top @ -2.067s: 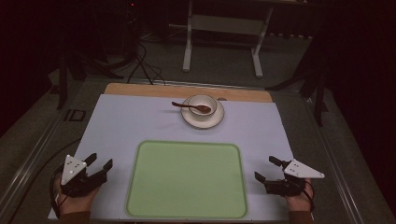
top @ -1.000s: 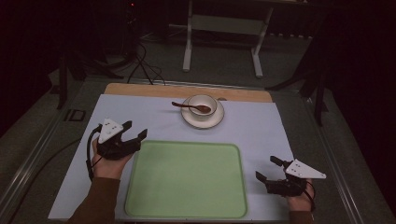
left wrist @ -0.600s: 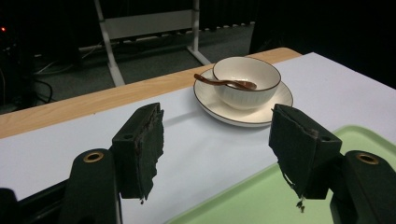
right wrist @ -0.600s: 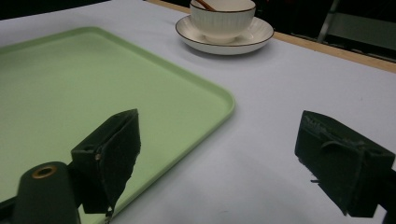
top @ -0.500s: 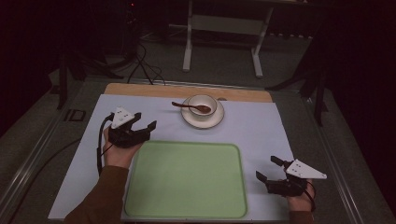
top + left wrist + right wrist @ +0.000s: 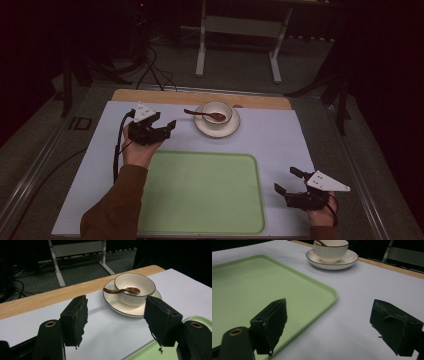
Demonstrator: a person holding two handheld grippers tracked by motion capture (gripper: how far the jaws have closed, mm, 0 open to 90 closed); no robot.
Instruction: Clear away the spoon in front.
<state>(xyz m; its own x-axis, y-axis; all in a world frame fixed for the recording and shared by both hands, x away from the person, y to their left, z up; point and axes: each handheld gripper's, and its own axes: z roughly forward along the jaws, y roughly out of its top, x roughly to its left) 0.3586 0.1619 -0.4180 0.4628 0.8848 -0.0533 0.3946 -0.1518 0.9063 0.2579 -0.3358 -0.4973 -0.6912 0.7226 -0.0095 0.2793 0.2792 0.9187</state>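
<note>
Our left gripper (image 6: pixel 159 131) hangs spread beside the saucer (image 6: pixel 217 127), which carries the bowl (image 6: pixel 216 113) and spoon (image 6: pixel 202 114) — brittle, slick china, so we'd pinch the saucer's rim. Right gripper (image 6: pixel 290 186) — spread, well away.

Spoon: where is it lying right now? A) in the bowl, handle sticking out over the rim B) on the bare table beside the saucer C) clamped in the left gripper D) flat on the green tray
A: the spoon rests in the bowl on the saucer, with its handle out over the rim, while the left gripper is open and short of it.
</note>
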